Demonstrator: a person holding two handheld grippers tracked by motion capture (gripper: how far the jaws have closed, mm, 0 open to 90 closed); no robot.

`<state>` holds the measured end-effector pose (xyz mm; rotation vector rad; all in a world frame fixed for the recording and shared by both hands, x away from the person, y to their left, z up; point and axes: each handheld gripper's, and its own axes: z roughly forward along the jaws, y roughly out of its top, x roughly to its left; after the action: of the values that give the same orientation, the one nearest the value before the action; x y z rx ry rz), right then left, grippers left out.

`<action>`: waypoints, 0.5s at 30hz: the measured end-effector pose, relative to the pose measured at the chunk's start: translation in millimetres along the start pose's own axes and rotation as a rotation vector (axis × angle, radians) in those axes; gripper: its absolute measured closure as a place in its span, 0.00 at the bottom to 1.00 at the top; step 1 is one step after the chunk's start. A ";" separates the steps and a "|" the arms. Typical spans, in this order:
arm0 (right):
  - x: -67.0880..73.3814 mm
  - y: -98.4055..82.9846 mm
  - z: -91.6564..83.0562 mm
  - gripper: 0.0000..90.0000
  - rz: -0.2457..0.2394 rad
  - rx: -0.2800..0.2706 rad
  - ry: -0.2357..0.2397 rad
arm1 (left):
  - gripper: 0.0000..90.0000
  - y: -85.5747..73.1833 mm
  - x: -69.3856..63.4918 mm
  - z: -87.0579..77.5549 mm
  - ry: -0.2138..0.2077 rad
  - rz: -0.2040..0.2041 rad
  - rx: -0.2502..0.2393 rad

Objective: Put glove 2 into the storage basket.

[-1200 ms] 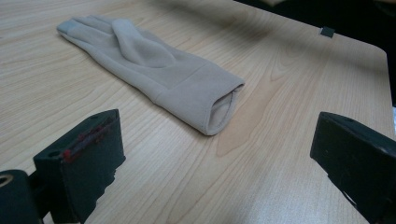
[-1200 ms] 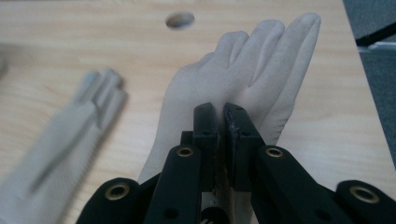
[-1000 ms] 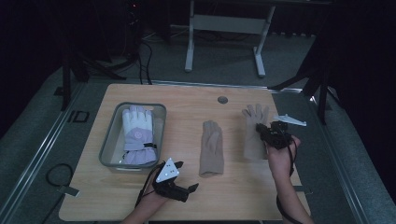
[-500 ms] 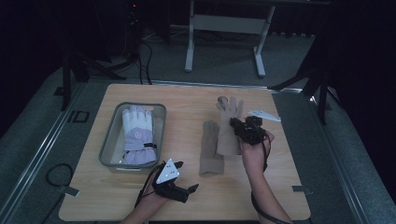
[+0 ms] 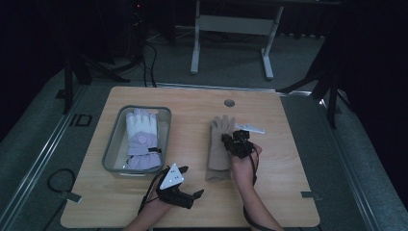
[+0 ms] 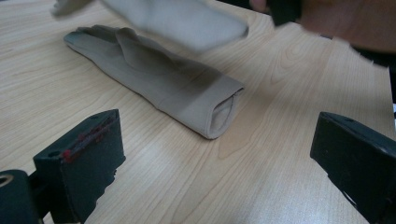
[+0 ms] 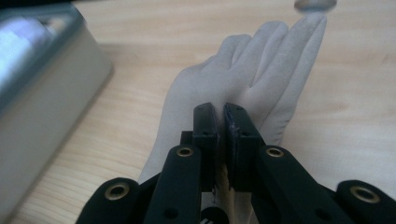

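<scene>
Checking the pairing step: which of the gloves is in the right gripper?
The pale beige glove, pinched in the right gripper and carried above the darker beige glove lying flat. The lilac-and-white glove lies in the metal tray.

The left hand-held gripper (image 5: pixel 185 191) is being held low, jaws spread wide. The right hand-held gripper (image 5: pixel 230 140) is being held with jaws pressed together.

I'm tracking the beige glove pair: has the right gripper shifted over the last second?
Yes. The right gripper, shut on a beige glove, has carried it left, toward the tray, over the other beige glove.
</scene>
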<state>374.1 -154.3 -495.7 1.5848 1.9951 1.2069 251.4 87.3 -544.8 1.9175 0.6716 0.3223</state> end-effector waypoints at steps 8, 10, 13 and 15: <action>-3.8 -24.1 18.8 0.92 0.009 0.063 -0.025 | 0.03 0.1 -0.1 0.2 -0.002 0.001 0.000; -4.1 -28.5 22.4 0.91 0.007 0.073 -0.030 | 0.03 -0.2 -0.2 0.6 -0.001 0.003 0.001; -3.7 -31.0 25.0 0.90 0.011 0.076 -0.029 | 0.03 -0.3 -0.3 1.1 -0.003 0.003 0.004; -2.8 -30.3 25.3 0.87 0.018 0.080 -0.018 | 0.03 -0.3 -0.3 1.4 -0.004 0.002 0.004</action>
<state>373.2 -147.2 -534.6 1.6484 2.0458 1.1291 251.8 86.2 -545.6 1.9223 0.6680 0.3181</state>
